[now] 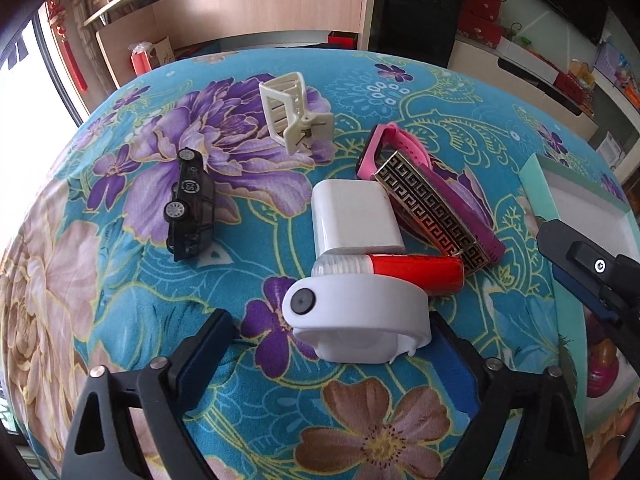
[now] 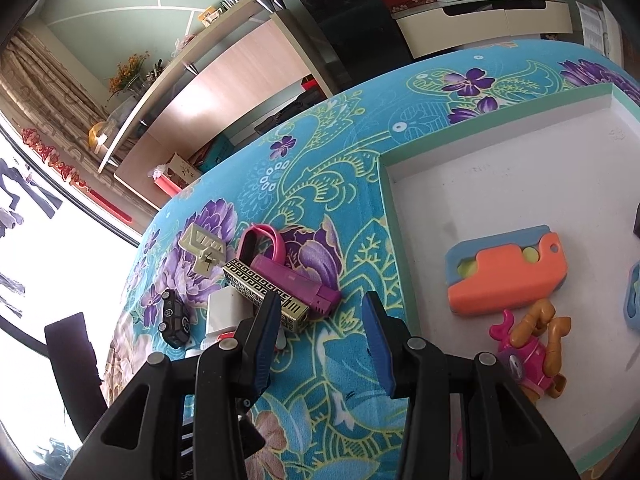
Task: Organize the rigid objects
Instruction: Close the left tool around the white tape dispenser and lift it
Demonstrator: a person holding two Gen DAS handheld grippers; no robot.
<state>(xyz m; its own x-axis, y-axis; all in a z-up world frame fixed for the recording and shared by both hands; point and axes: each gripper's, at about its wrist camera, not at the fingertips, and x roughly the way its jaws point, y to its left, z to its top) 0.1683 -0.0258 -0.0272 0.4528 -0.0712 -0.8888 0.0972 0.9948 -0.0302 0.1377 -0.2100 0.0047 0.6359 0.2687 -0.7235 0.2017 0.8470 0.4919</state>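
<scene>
A white round case with a black button (image 1: 356, 312) lies on the flowered cloth between the fingers of my left gripper (image 1: 328, 332), which is open; the left pad stands clear of it. Behind it lie a red tube (image 1: 412, 272), a white box (image 1: 354, 216), a gold-and-black patterned bar (image 1: 432, 216), a pink strap (image 1: 384, 140), a cream claw clip (image 1: 292, 112) and a black toy car (image 1: 190, 208). My right gripper (image 2: 320, 312) hovers over the cloth beside the mint-rimmed white tray (image 2: 500, 160), its fingers a little apart with nothing between them.
The tray holds an orange-and-blue toy (image 2: 508, 276), a pink-and-orange figure (image 2: 528, 344) and a blue thing (image 2: 632, 300) at its right edge. A dark chair (image 2: 72, 360) stands past the table's left edge. Shelves and cabinets stand behind the table.
</scene>
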